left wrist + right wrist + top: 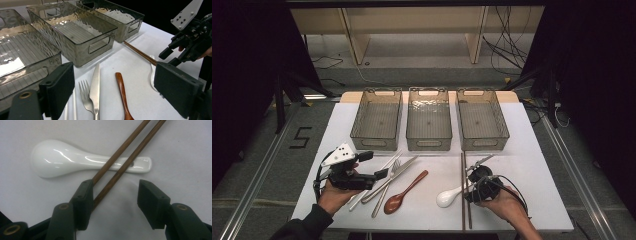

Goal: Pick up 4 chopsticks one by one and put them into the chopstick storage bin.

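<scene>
Chopsticks (117, 167), a dark wooden pair, lie side by side on the white table (180, 142) between the spread jaws of the right gripper (113, 195); the near stick touches one pad, the other pad stands clear, so nothing is clamped yet. They look light, stiff and thin, likely to roll or splay apart, so I would pinch both together at this near part, below the crossing. Just beyond, they cross over the handle of a white ceramic spoon (65, 161), which is glossy, slippery and chippable. Farther left, the left gripper (379, 175) hangs open over a fork (86, 97) and knife (95, 87), holding nothing. Three empty bins (429, 120) stand at the far edge.
</scene>
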`<state>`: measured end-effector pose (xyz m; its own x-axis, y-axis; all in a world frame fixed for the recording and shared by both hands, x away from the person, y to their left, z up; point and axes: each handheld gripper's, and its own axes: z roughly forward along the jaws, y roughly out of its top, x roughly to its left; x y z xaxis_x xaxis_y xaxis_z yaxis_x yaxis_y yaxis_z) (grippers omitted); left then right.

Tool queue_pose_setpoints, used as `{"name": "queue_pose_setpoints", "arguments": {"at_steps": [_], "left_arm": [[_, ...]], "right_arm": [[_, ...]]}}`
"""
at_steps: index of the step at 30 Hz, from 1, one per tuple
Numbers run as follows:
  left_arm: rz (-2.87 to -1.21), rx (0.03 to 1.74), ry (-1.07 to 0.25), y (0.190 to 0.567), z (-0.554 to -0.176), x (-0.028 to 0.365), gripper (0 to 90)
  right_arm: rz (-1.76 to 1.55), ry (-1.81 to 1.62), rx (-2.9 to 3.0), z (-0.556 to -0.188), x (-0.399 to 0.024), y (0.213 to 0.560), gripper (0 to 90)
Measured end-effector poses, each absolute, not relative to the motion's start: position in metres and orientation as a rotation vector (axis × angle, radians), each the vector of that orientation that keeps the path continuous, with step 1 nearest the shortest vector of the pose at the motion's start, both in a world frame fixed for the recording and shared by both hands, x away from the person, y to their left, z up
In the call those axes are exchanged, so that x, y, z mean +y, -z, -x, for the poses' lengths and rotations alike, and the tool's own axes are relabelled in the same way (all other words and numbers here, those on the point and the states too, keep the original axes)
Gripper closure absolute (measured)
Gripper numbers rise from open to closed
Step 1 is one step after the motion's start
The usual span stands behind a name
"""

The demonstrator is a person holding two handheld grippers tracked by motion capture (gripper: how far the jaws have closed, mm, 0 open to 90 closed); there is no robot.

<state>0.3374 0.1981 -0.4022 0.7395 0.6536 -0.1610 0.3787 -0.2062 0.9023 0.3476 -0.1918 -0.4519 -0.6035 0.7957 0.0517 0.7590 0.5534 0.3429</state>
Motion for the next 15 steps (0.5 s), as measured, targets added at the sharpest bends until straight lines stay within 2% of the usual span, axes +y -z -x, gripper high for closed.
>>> {"name": "queue_pose_setpoints", "arguments": {"at_steps": [8,15], "left_arm": [[-1.828,0.797,-0.304,0.4025,-0.3374,0.1973,16.5],[-1.833,0.793,-0.305,0.4026,-0.3375,0.1971,16.5]], "right_arm": [[-1.354,-0.493,2.683,-0.3474,-0.1897,0.4553,48.1],[-1.331,-0.466,2.695,-0.3462,-0.1873,0.4562,52.1]]}}
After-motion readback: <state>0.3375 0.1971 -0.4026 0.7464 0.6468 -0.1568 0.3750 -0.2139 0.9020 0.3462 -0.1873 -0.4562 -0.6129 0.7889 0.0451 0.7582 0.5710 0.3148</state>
